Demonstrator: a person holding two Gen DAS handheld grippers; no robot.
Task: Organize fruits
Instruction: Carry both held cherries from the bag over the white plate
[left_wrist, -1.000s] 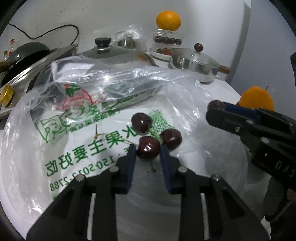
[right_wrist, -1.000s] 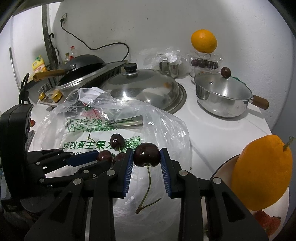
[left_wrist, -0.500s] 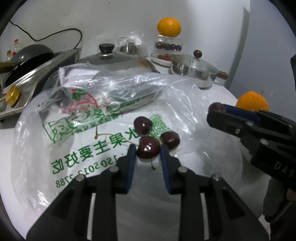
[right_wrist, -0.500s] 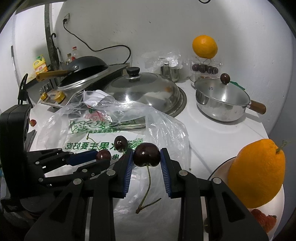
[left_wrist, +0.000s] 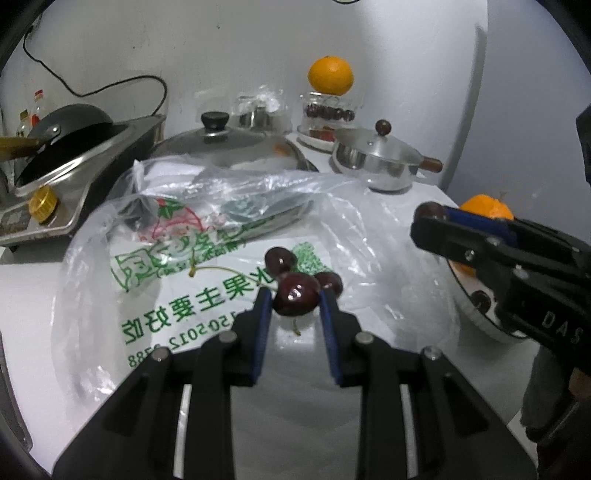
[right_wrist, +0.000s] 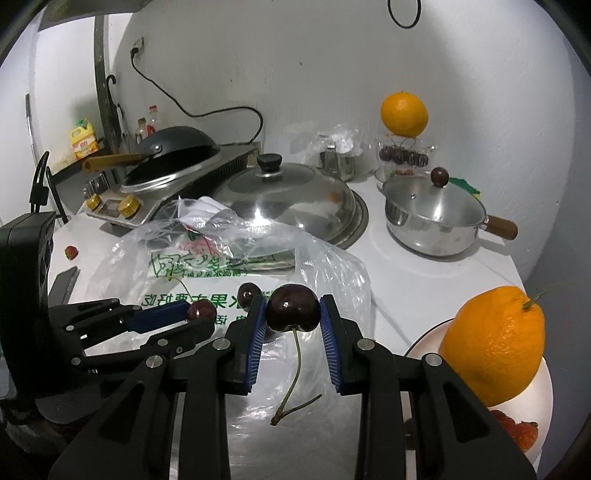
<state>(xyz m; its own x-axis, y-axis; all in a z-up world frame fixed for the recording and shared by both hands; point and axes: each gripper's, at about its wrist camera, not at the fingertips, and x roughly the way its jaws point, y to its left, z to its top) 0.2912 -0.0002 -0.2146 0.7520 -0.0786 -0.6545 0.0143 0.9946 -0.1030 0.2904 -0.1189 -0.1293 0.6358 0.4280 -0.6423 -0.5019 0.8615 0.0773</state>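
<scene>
White countertop (right_wrist: 424, 280) against a white wall carries cookware, a printed plastic bag (left_wrist: 155, 295) and a plate (right_wrist: 424, 341).

**Gripper state.** The left gripper (left_wrist: 296, 301) has its jaws closed to cherry width on a dark cherry (left_wrist: 295, 300) above the bag. The right gripper (right_wrist: 293, 309) likewise clamps a second cherry (right_wrist: 293, 308), its stem hanging below the jaws.

**Step in hand.** Judged from the layout, both cherries are lifted off the bag and await transfer to the plate, which lies to the right of the right jaws and already bears an orange (right_wrist: 493, 345).

**Next move.** Carry each cherry over the plate rim, lower it beside the orange, then open the jaws. Keep clamping force light; the fruit bruises easily and may roll on release.

**View differences.**
- Left wrist view: two loose cherries (left_wrist: 280, 259) on the bag just beyond the left jaws, and the right gripper from the side.
- Right wrist view: strawberries (right_wrist: 517, 434) on the plate, and a stray strawberry (right_wrist: 71, 252) far left of the jaws.
</scene>
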